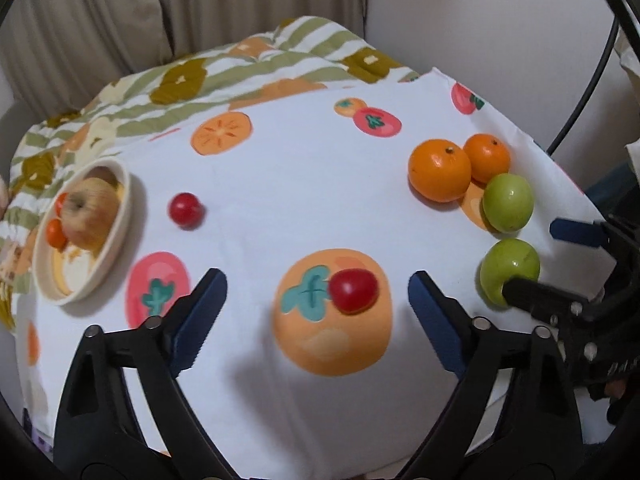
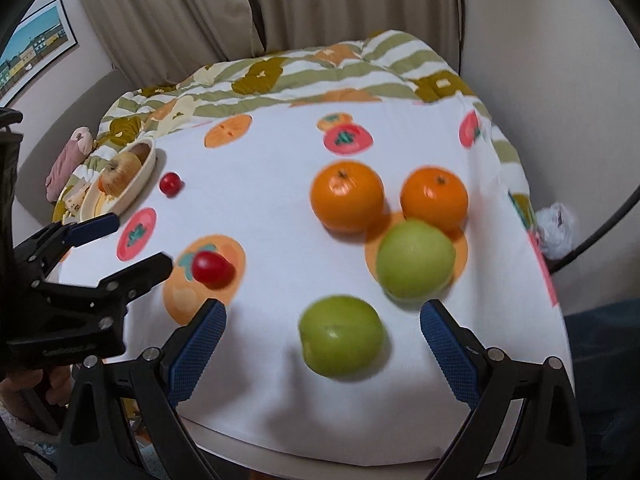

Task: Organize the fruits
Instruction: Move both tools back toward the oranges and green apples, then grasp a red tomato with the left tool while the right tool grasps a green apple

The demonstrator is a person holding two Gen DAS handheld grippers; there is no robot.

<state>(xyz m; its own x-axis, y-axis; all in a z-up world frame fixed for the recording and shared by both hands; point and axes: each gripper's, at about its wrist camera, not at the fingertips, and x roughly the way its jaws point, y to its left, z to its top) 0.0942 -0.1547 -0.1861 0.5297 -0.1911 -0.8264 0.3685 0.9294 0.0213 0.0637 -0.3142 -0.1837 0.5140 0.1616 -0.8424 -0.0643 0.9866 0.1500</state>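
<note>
- The near red fruit (image 1: 353, 291) lies on the cloth, on a printed orange persimmon, straight ahead of the left gripper (image 1: 318, 312) and roughly between its blue pads.
- The left gripper hovers with its jaws spread wide and nothing between the pads.
- A second small red fruit (image 1: 185, 209) sits farther back, just beside the cream bowl (image 1: 120, 224).
- That bowl (tilted toward the camera in the left wrist view) holds a yellowish apple (image 1: 86, 212) and a small orange fruit (image 1: 55, 233).
- The near green fruit (image 2: 341, 336) rests on the cloth directly ahead of the right gripper (image 2: 323, 332), between its two blue pads but touching neither.
- The right gripper is also wide apart and holds nothing.
- Behind it sits another green fruit (image 2: 415, 258), touching or nearly touching two oranges, the left orange (image 2: 346, 196) and the right orange (image 2: 434, 198).
- All loose fruit lies on a white tablecloth (image 2: 280, 208) printed with persimmons.
- Beyond the cloth a striped green quilt (image 2: 320, 68) is bunched up, with beige curtains (image 2: 200, 8) behind.
- A framed picture (image 2: 34, 46) hangs on the wall at far left.
</note>
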